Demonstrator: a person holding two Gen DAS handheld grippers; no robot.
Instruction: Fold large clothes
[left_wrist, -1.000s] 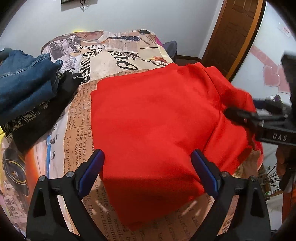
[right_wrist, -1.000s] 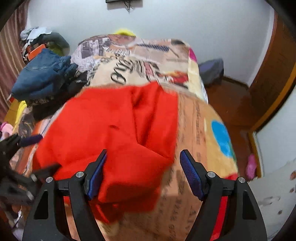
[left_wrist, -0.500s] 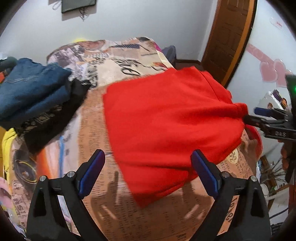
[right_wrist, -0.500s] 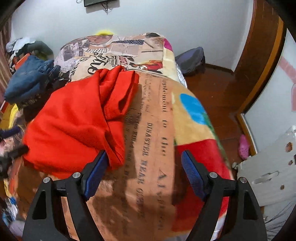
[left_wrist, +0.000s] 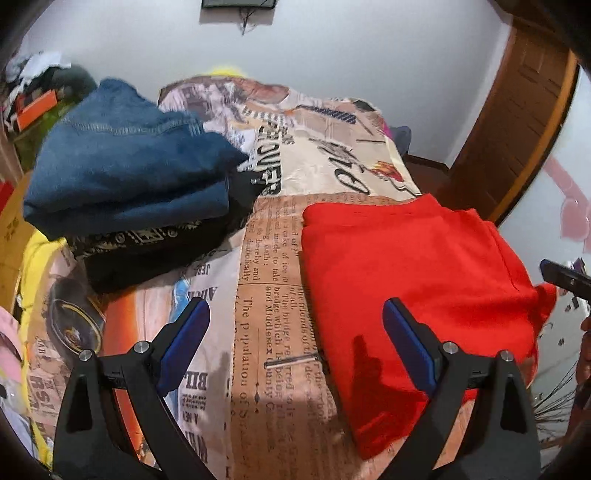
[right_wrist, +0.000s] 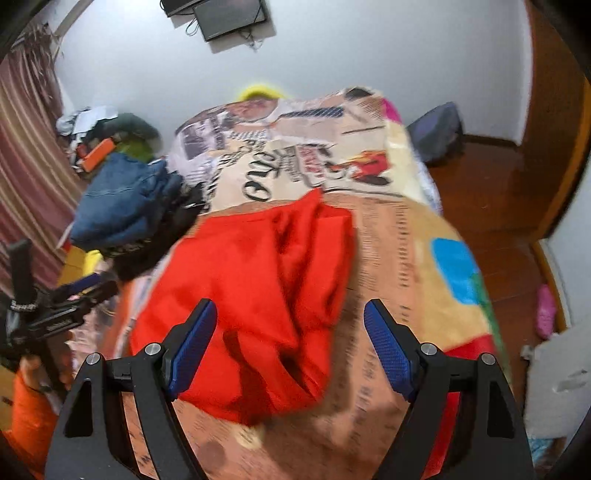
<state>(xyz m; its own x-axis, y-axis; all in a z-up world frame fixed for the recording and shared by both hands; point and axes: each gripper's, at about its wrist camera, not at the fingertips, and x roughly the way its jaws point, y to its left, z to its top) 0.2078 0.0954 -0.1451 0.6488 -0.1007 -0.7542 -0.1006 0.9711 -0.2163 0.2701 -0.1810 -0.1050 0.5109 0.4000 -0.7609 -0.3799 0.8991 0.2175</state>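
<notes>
Red garment: the red garment (left_wrist: 413, 280) lies in a folded heap on the bed (left_wrist: 280, 362), on the newspaper-print blanket, toward the bed's right side in the left wrist view; in the right wrist view (right_wrist: 258, 288) its upper layers are bunched into ridges.
Stack: folded blue jeans (left_wrist: 125, 173) sit on top of a black patterned garment (left_wrist: 155, 251), on the bed well left of the red garment.
Containers: none can be made out.
Change: half a second ago the right gripper's left finger touched the red cloth's edge; now both views show the cloth lying free. The left wrist view has swung left, so the jeans stack fills more of it.
Left gripper: the left gripper (left_wrist: 295, 332) hovers above the blanket, fingers (left_wrist: 184, 332) spread wide, holding nothing; the red cloth's left edge lies between them.
Right gripper: the right gripper (right_wrist: 291, 339) hangs over the near end of the red garment, fingers (right_wrist: 388, 350) apart and empty.
</notes>
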